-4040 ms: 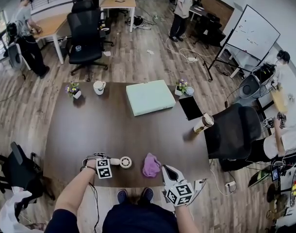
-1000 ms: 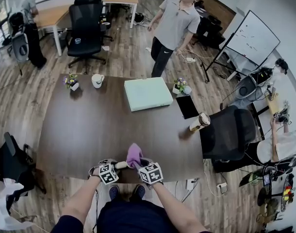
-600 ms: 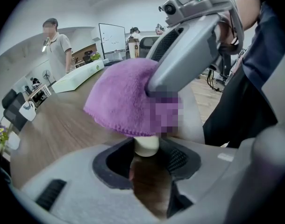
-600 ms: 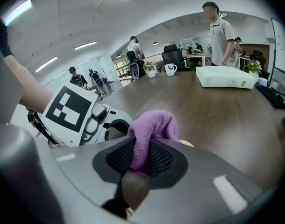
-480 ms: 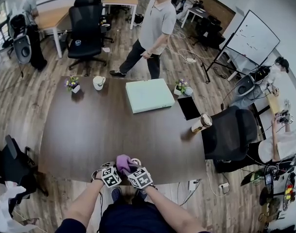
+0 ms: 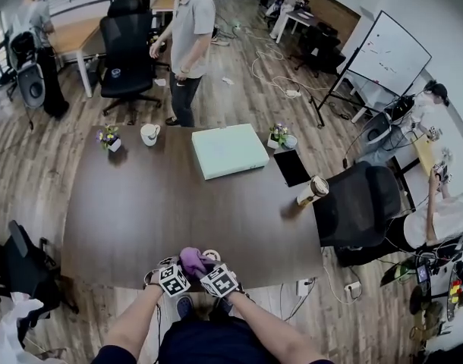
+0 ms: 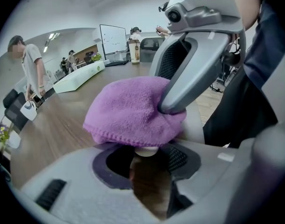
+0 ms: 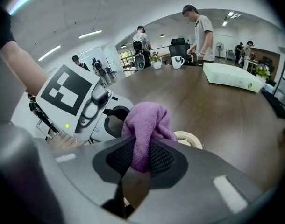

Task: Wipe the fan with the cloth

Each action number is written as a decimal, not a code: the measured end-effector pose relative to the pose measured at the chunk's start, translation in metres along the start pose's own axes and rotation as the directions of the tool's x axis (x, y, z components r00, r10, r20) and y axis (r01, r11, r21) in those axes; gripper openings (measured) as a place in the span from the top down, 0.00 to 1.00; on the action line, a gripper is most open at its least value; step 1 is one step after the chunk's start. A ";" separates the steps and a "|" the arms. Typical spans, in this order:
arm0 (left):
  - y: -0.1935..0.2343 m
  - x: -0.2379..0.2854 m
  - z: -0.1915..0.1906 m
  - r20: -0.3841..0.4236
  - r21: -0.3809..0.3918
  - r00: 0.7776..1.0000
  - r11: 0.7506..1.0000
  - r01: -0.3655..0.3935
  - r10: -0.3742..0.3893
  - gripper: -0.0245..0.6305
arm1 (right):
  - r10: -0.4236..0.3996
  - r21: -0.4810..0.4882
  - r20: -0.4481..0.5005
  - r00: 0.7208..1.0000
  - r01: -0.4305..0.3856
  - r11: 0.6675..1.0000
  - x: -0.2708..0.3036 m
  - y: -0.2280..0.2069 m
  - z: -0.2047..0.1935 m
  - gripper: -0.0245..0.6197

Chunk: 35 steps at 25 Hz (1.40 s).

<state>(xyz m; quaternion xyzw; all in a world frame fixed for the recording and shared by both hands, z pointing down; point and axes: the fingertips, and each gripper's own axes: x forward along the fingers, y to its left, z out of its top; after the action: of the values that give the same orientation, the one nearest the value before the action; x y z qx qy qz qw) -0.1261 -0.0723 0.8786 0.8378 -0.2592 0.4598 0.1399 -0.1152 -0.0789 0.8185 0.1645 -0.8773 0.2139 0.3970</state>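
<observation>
A small cream fan (image 6: 211,255) lies near the front edge of the dark wooden table (image 6: 140,203). My left gripper (image 6: 180,267) is shut on the fan's handle (image 7: 145,151), which shows cream between its jaws. My right gripper (image 6: 202,267) is shut on a purple cloth (image 6: 192,260) and presses it down on the fan from above. In the left gripper view the cloth (image 7: 133,115) covers most of the fan, with the right gripper's fingers (image 7: 198,59) on top. In the right gripper view the cloth (image 8: 143,125) hangs out of the jaws beside the fan's round head (image 8: 189,139).
Farther back on the table lie a pale green flat box (image 6: 229,150), a black tablet (image 6: 294,167), a paper cup (image 6: 313,190), a white mug (image 6: 149,133) and two small flower pots (image 6: 108,138) (image 6: 279,135). A black chair (image 6: 357,203) stands at the right; a person (image 6: 187,36) walks behind the table.
The right gripper picked the cloth up off the table, then carried it left and down onto the fan. The left gripper kept still. The person behind the table walked to the left.
</observation>
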 end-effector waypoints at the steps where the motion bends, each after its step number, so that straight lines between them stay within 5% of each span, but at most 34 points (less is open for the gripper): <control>1: 0.000 -0.001 0.000 0.001 0.000 1.000 1.000 0.000 0.000 0.71 | -0.009 0.008 0.004 1.000 0.009 1.000 -0.003 -0.003 -0.001 0.83; 21: 0.000 0.000 0.002 0.002 -0.020 1.000 1.000 0.006 -0.006 0.71 | -0.246 0.223 0.048 0.968 0.230 0.947 -0.059 -0.099 -0.024 0.83; 35: -0.007 0.001 0.001 -0.003 -0.039 1.000 0.999 0.031 -0.031 0.71 | -0.169 0.286 0.042 0.985 0.150 0.946 -0.060 -0.063 -0.053 0.83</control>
<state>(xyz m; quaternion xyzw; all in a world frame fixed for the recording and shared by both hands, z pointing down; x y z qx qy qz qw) -0.1210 -0.0679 0.8793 0.8380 -0.2549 0.4538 0.1637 -0.0153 -0.0992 0.8195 0.2967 -0.8343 0.2984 0.3564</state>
